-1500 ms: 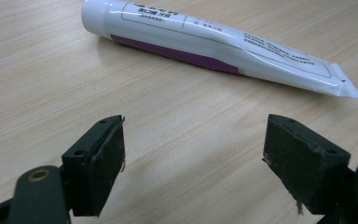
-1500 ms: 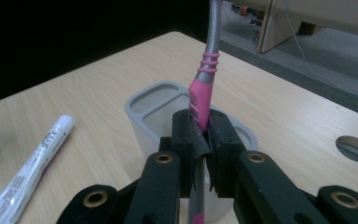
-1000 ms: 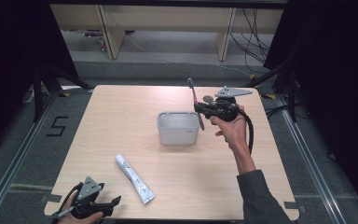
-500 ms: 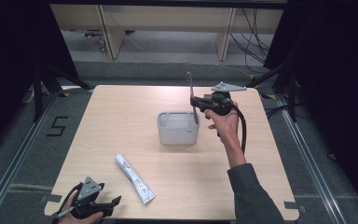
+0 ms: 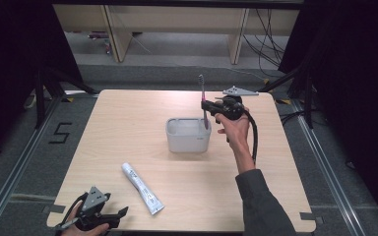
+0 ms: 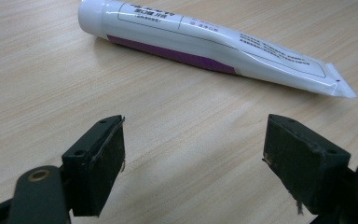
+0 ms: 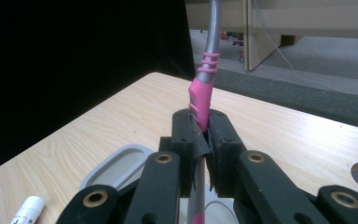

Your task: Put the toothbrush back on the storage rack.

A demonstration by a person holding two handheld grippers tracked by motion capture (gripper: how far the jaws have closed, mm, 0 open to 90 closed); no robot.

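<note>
Standing upright, the toothbrush (image 7: 200, 95) is pinched between the right gripper (image 7: 207, 135) fingers.

the right tool (image 5: 205, 106) is held out at arm's length by the right hand (image 5: 234, 130), the forearm running up from the lower edge of the high view and the sleeve covering it to the wrist. its jaws point sideways to the left of that view and are clamped tight, pads (image 7: 193, 140) pressed together. the left tool (image 5: 120, 212) sits low at the near left corner, gripped by the left hand (image 5: 86, 227), lying nearly level with its jaws spread wide apart.
</note>
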